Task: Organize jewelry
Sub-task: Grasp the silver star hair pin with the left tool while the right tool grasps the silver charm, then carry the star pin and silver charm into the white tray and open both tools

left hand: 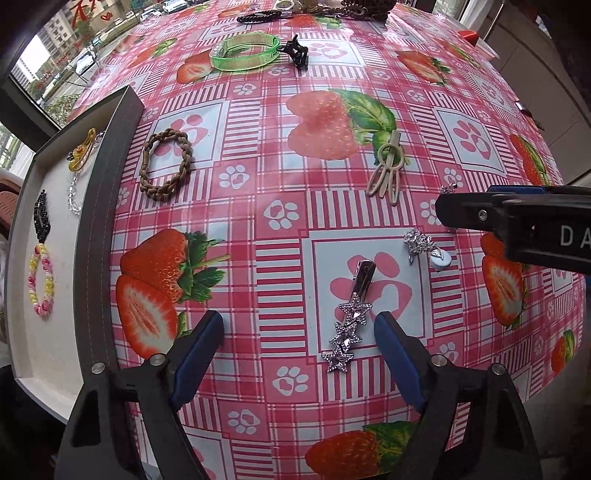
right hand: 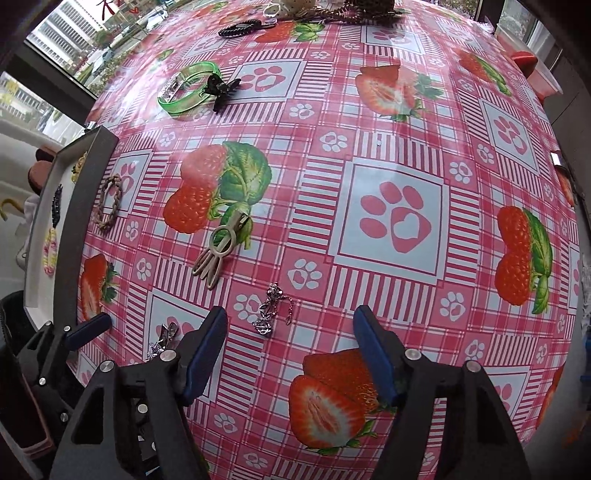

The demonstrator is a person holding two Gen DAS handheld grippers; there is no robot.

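Note:
My left gripper (left hand: 299, 332) is open above the strawberry tablecloth, its jaws either side of a silver star hair clip (left hand: 347, 325) lying flat. A silver brooch (left hand: 417, 240) lies just beyond it. My right gripper (right hand: 290, 328) is open and empty, with a silver chain ornament (right hand: 271, 308) on the cloth between its fingertips. It also shows in the left wrist view (left hand: 461, 214) at the right. A grey jewelry tray (left hand: 99, 221) at the left holds a pastel bead bracelet (left hand: 41, 280), a black beaded clip (left hand: 41, 218) and a yellow piece (left hand: 82, 149).
On the cloth lie a brown braided hair tie (left hand: 166, 164), a beige hair clip (left hand: 386, 170), a green bangle (left hand: 243, 50), a black claw clip (left hand: 297, 53) and a black coil tie (left hand: 258, 16). More items sit at the far edge. A window is at the left.

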